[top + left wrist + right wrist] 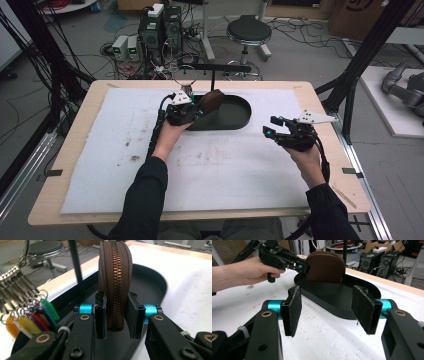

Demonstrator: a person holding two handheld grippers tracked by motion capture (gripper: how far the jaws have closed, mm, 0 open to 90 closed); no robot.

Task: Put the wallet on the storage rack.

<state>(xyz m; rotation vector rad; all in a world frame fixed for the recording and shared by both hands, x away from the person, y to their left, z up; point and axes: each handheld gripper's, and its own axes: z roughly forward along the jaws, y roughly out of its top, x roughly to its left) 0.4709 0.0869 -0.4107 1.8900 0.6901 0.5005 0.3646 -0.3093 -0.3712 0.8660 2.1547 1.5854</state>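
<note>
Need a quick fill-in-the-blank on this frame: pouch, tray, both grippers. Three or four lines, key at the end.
1. The left gripper is shut on a brown zipped ____.
2. The pouch stands on edge over the black oval ____.
3. The right gripper has its jaws ____, with nothing between them.
4. A bunch of keys hangs from the black stand at the tray's ____ end, as the high view shows it.

Missing words: pouch; tray; open; left
</note>
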